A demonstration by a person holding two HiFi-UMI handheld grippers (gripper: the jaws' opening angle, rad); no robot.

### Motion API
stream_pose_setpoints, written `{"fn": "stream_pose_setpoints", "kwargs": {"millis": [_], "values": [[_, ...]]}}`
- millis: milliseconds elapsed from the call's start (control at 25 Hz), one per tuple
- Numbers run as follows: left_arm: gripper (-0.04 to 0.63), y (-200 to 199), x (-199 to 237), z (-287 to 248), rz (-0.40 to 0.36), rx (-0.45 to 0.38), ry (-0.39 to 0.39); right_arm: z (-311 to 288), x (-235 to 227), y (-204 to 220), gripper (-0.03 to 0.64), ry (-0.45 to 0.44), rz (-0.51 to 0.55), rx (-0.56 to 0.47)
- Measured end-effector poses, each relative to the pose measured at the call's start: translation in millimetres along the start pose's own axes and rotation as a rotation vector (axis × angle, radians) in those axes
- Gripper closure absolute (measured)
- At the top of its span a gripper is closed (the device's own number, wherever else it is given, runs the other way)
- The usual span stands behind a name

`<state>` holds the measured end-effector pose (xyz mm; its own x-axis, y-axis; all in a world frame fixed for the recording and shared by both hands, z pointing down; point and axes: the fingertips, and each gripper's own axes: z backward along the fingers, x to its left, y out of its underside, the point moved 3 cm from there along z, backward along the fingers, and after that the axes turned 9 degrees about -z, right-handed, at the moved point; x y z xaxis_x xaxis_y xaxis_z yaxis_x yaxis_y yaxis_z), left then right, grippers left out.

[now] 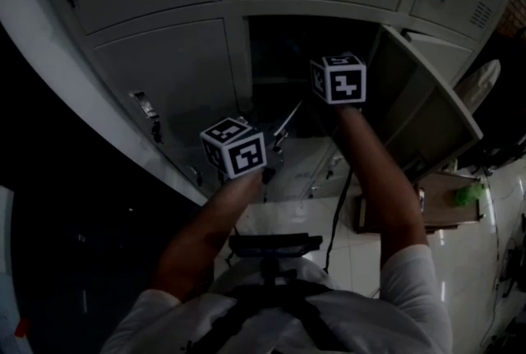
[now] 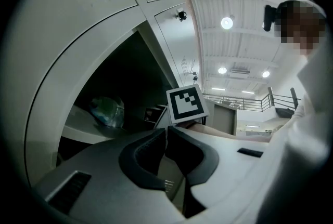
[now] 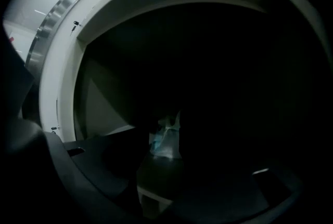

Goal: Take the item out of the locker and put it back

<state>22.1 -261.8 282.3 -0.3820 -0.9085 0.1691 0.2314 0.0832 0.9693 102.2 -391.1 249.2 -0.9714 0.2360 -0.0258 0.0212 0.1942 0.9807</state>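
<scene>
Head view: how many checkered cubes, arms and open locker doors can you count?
Marker cubes: 2
Arms: 2
Open locker doors: 1
Total: 5

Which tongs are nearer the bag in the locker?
Right. The right tongs point into the open locker, with the bag just ahead, in line with their open jaws. The left tongs, shut, hang outside the locker, the bag off to their left.
</scene>
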Motion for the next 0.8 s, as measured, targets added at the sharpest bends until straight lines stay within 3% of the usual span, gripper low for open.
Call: {"fn": "stream_pose_setpoints", "kwargs": {"millis": [400,800], "values": [[0.597,-5.9,15.7,-7.2,-0.008,0.006,-0.018,-49.3,0.0,-12.6,0.42,0.004,0.032,0.07],[0.597,-5.3,15.1,-17.3,0.002,0.008,0.02,-86.5,-3.2,-13.4,0.379,-0.013,0.02,0.136]]}}
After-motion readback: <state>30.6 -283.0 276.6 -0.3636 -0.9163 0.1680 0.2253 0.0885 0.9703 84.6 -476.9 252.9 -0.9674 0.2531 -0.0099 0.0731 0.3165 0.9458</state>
